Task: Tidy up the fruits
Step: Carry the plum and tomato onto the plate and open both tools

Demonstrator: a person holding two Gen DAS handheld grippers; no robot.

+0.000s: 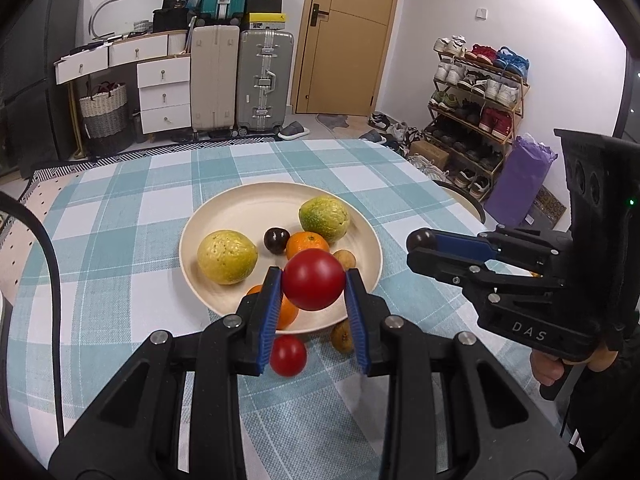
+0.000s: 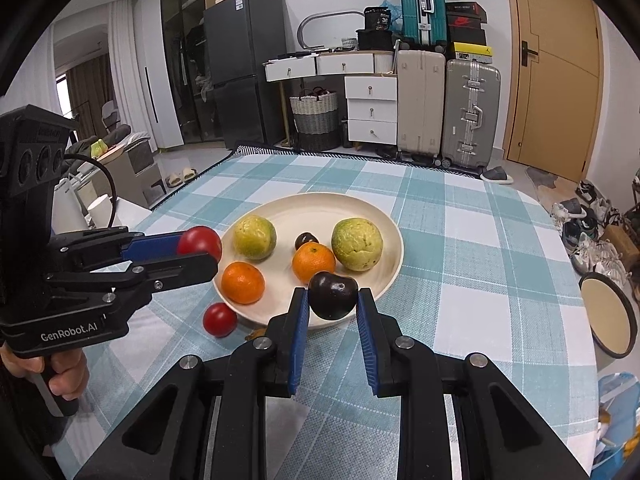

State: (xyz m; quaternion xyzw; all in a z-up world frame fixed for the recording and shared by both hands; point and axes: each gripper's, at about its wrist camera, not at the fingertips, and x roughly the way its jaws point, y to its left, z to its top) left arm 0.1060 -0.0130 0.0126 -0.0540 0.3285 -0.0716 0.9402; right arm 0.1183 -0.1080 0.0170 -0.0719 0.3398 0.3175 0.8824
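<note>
Above the smooth cream plate (image 1: 362,240), the left gripper (image 1: 313,280) has its jaws pinching a glossy round tomato (image 1: 313,279). The right gripper (image 2: 333,296) has its jaws pinching a shiny dark plum (image 2: 333,294), dimple facing the camera.

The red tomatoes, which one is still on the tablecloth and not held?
The lower red tomato, lying on the tablecloth beside the plate rim. The other red tomato is clamped between the left gripper fingers.
</note>
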